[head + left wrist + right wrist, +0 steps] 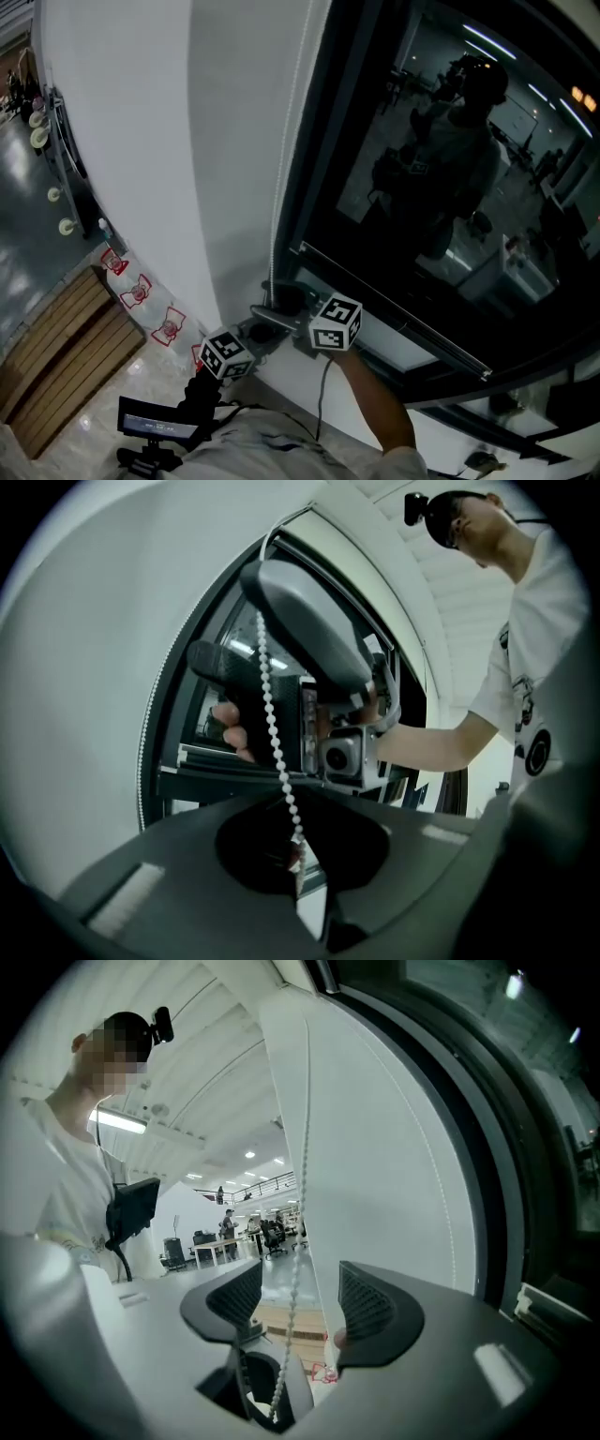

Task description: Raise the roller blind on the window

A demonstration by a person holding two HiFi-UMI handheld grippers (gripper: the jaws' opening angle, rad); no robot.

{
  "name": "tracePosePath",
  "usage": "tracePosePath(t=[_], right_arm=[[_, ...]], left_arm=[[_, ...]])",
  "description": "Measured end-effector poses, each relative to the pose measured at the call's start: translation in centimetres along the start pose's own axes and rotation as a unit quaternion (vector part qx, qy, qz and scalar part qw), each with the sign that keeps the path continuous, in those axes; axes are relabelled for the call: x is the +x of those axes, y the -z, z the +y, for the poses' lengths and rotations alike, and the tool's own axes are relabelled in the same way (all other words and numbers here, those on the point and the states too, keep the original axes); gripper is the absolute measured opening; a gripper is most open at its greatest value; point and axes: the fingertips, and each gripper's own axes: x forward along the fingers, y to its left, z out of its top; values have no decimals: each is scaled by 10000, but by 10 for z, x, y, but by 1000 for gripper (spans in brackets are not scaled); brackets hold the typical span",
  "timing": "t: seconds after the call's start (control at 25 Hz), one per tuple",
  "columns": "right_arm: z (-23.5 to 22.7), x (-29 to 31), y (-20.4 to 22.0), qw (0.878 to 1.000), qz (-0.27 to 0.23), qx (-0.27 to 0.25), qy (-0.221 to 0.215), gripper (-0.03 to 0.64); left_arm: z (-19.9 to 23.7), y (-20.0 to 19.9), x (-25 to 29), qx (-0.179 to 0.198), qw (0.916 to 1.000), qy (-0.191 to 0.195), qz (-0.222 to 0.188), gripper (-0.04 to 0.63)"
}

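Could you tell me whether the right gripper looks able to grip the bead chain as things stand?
Probably yes: the right gripper stands open with the bead chain hanging between its jaws, and nothing seems to block them from closing on it.

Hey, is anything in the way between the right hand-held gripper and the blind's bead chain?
Nothing visible is in the way. The bead chain hangs through the gap between the open jaws of the right hand-held gripper and appears to touch neither pad. The left hand-held gripper is shut on the chain.
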Motion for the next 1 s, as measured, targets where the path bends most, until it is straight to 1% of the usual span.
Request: tracePosePath(t=[0.12,0.28,0.48,0.6,0.76,0.88,1.0], right_arm=[[1,-3,-33,9993,-287,-222,-34,255],[7,-14,-102,9944,-814,-661,-121,256],[23,-31,-194,9820,-1436,-1179,-335,253],[32,-38,-236,9735,-1656,-1529,-401,249],[41,-46,-276,9651,-1895,-1727,-525,233],[46,-46,-297,9617,-1924,-1873,-553,230],[47,-45,-314,9593,-1999,-1912,-567,224]], left_arm=[[0,-1,0,29,10000,27,-5,-2],[0,0,0,48,10000,38,0,-2],[-7,-2,2,113,9997,203,-7,-2],[-8,-4,3,156,9995,290,-25,-2],[-10,-5,3,159,9993,338,-35,-2],[-14,-7,4,176,9991,389,-55,-2],[-16,-8,5,195,9988,446,-56,-2]])
